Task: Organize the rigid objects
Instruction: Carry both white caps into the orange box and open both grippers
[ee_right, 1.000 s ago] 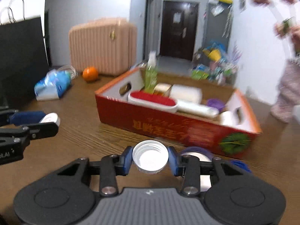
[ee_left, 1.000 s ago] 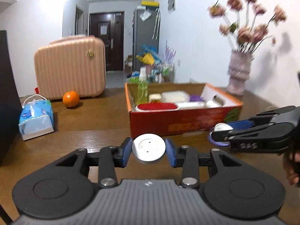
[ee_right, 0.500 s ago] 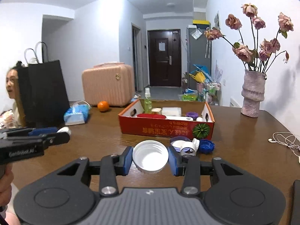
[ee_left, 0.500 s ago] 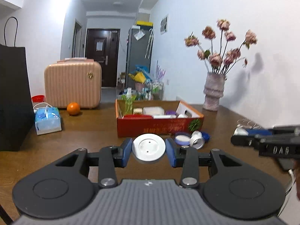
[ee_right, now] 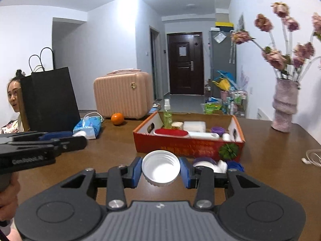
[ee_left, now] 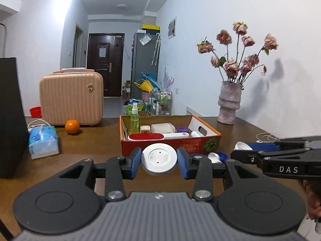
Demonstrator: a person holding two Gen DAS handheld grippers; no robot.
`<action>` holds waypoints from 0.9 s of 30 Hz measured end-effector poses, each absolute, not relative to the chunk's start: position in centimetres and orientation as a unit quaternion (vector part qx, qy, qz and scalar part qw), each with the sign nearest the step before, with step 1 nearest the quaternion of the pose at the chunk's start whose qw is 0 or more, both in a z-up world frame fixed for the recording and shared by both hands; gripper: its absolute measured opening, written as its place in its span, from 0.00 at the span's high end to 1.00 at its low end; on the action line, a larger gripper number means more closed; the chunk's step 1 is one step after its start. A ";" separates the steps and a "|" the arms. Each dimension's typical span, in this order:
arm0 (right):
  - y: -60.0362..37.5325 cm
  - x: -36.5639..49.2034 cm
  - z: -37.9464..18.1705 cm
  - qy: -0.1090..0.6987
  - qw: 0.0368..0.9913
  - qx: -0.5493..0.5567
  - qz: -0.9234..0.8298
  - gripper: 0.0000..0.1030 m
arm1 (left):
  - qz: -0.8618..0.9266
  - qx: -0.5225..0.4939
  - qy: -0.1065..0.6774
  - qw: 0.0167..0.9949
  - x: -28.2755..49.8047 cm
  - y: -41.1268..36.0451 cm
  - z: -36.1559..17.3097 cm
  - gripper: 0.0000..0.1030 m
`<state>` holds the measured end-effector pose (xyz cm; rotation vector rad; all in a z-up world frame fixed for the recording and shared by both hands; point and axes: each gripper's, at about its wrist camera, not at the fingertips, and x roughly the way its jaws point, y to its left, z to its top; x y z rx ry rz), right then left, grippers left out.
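A wide brown wooden table (ee_right: pixel 270 160) spreads across the scene, with a pink ribbed suitcase (ee_right: pixel 122 98) at its far left and a black paper bag (ee_right: pixel 50 104) on the left edge. Near the middle sits a red cardboard box (ee_right: pixel 188 146) holding a green spray bottle (ee_right: pixel 167 116), a red-topped case (ee_right: pixel 171 132) and other small white and purple items. A pale vase of dried roses (ee_right: pixel 284 108) stands at the far right, a blue tissue pack (ee_left: pixel 43 140) lies left, and an orange (ee_right: pixel 117 118) rests just beside the suitcase. The left gripper (ee_left: pixel 159 159) is closed about a flat white lid (ee_left: pixel 159 156), top side facing the camera, held above the table before the box. The right gripper (ee_right: pixel 161 170) is clamped on a white screw cap (ee_right: pixel 161 167), hollow side up. More small caps (ee_right: pixel 218 164) lie near the box's near right corner
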<state>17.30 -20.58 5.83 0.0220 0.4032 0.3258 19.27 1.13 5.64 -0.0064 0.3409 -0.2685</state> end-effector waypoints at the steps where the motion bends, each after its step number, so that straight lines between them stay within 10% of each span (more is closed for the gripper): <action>1: -20.4 18.3 6.0 0.199 0.966 0.008 0.166 0.62 | -0.136 0.006 0.171 0.976 20.6 1.1 5.5 0.62; 17: -19.7 47.9 3.4 0.338 0.914 0.075 0.209 0.62 | -0.131 0.045 0.337 0.931 49.0 -0.2 0.8 0.62; 27: -16.1 55.0 -2.2 0.422 0.880 0.089 0.199 0.62 | -0.148 0.046 0.354 0.922 50.5 -0.3 -1.0 0.59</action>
